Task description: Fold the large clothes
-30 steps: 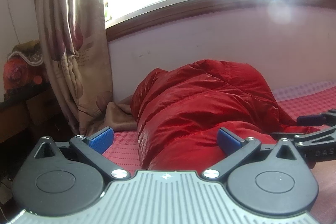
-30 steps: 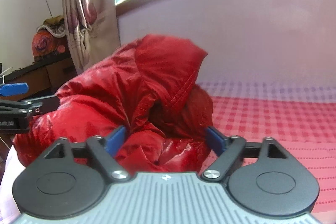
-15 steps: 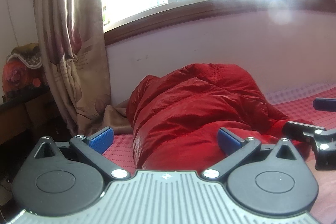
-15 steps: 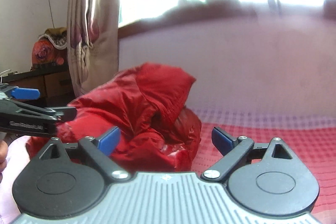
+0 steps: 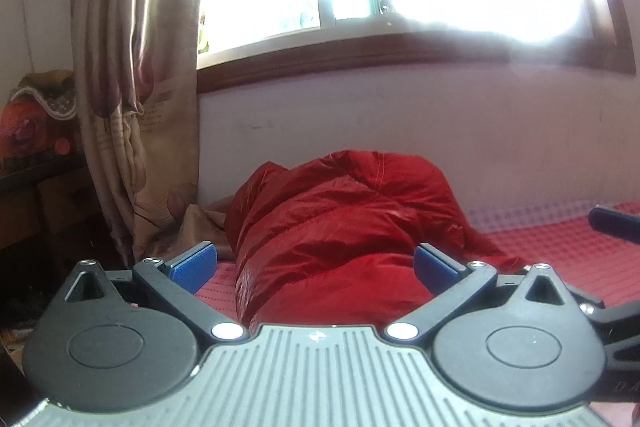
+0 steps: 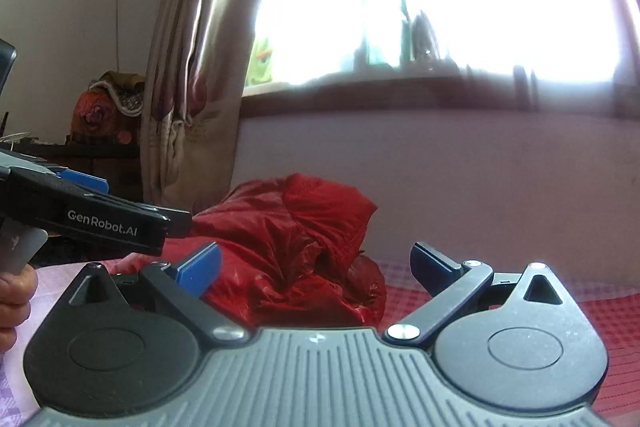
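Fingers of the right gripper (image 6: pixel 316 269): standing wide, blue pads apart, nothing between them; jaws have just been opening, and the jacket (image 6: pixel 296 247) that was bunched up against them a second ago is now lying clear, ahead toward 12 o'clock.

Fingers of the left gripper (image 5: pixel 314 261): likewise standing wide and gripping nothing; the jacket (image 5: pixel 340 227) is sitting beyond the pads, at 12 o'clock.

Both grippers: backing away from the garment, which is showing smaller and lower in each view than a second ago. In the right view, the left gripper is crossing at 9 o'clock, a hand (image 6: pixel 14 303) holding it.

Jacket: red, puffy, resting as a rounded bundle on the red checked bed (image 5: pixel 560 259), near the wall, hood flopping over the top at the right view's 12 o'clock.

Curtain (image 5: pixel 136 99): hanging at 10 o'clock.

Reading: a release is finishing; the fold looks bundled rather than flat, so either tidying or a stop is likely coming.
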